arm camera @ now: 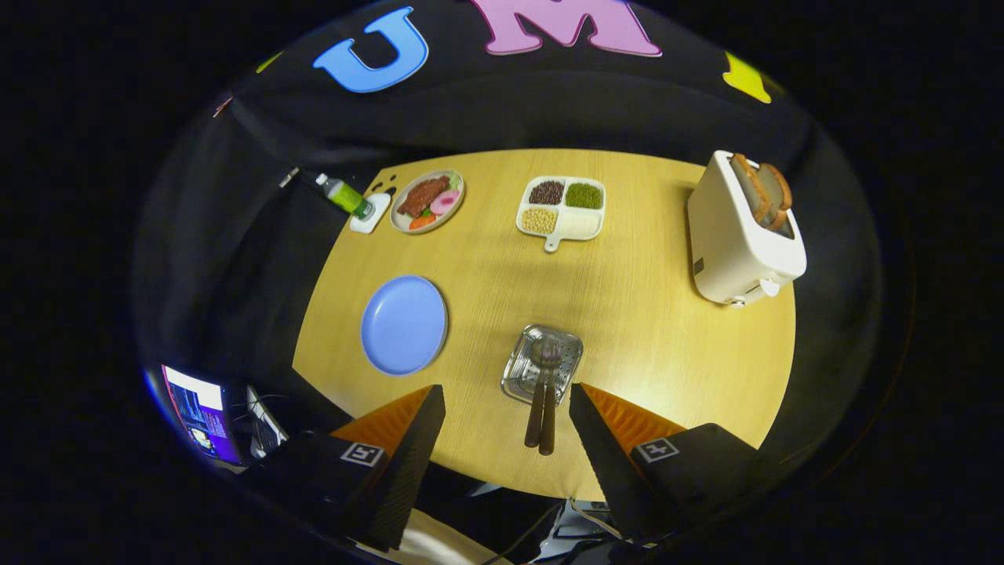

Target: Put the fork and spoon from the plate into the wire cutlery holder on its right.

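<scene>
The blue plate [404, 324] lies bare on the wooden table [627, 314], just ahead of my left finger. To its right stands the shiny wire cutlery holder [542, 363], seen from above. A fork and a spoon [541, 416] stand in it, heads down inside, brown handles sticking out toward me side by side. My gripper [506, 396] hovers high above the table's near edge, open wide, with nothing between its fingers. The cutlery handles show in the gap between the fingers, well below them.
A white toaster [741, 235] with bread slices stands at the right. At the far side sit a white divided dish of beans [562, 207], a plate of toy food [427, 202] and a green bottle [345, 196] on a coaster. A lit screen [200, 412] glows beyond the table's left edge.
</scene>
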### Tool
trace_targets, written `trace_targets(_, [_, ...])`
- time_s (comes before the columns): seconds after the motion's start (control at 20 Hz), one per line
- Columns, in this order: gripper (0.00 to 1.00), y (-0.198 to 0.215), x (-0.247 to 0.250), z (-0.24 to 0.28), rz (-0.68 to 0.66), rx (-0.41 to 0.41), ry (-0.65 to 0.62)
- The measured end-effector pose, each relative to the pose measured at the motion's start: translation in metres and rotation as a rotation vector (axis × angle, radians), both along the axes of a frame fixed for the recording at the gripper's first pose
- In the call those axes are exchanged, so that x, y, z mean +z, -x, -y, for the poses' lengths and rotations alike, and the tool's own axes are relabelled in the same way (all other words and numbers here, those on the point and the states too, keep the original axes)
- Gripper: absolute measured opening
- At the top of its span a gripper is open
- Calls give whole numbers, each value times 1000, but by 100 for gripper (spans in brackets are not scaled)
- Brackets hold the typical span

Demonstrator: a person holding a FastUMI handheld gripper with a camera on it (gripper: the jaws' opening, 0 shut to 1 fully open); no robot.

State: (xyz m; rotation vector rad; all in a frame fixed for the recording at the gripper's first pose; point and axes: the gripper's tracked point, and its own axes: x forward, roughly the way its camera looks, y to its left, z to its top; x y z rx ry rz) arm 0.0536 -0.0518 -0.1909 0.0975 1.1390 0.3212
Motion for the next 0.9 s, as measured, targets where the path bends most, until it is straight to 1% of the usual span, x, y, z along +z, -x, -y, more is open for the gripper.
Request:
trace_targets(0.1, [99, 3, 18, -5, 90, -71, -2])
trace_targets(0.25, [99, 17, 44, -21, 185, -123, -13])
trace_targets(0.35, [99, 24, 63, -26, 253, -132, -2])
trace_targets(0.55, [99, 35, 101, -42, 373, -110, 0])
trace_targets(0.7, [99, 32, 142, -46, 519, -113, -3])
trace_targets(0.8, [99, 32, 174, -41, 644, -138, 11])
trace_targets(0.9, [99, 35, 194, -40, 752, -165, 25])
